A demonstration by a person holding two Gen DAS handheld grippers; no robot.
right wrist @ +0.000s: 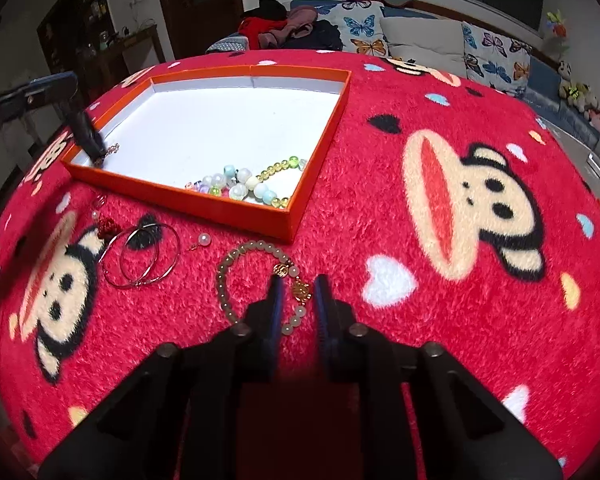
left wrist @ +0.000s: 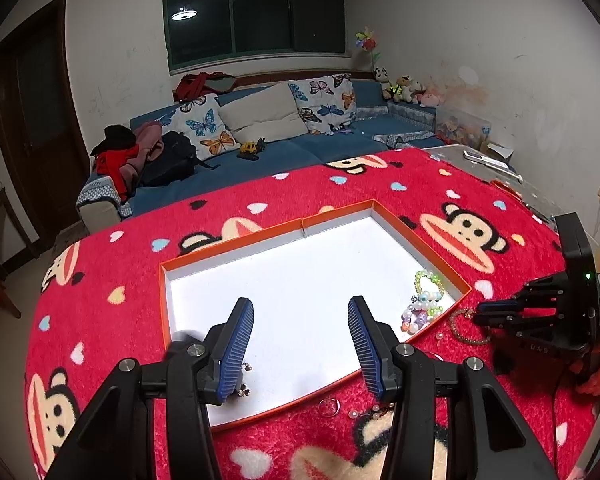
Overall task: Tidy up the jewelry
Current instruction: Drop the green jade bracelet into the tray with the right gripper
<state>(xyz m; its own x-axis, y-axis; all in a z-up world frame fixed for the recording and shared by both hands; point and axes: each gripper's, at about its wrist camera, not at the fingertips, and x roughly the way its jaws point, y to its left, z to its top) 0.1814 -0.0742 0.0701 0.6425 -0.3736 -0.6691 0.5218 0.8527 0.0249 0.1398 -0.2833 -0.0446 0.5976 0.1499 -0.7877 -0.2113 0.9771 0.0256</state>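
An orange-rimmed box (left wrist: 416,240) with a white floor lies on the red blanket; it also shows in the right wrist view (right wrist: 324,132). Colourful bead bracelets (left wrist: 424,304) lie in its corner (right wrist: 244,184). My left gripper (left wrist: 300,320) is open over the box; a small earring (left wrist: 245,380) lies under its left finger. My right gripper (right wrist: 296,292) is open, its fingers on either side of a pale bead bracelet with gold charms (right wrist: 260,280), which lies on the blanket beside the box. The right gripper also shows in the left wrist view (left wrist: 484,316).
On the blanket near the box lie two thin hoop bangles (right wrist: 144,256), a pearl earring (right wrist: 204,240) and a red charm (right wrist: 108,228). A blue sofa (left wrist: 292,140) with cushions stands beyond the table. The left gripper's finger (right wrist: 84,128) reaches into the box corner.
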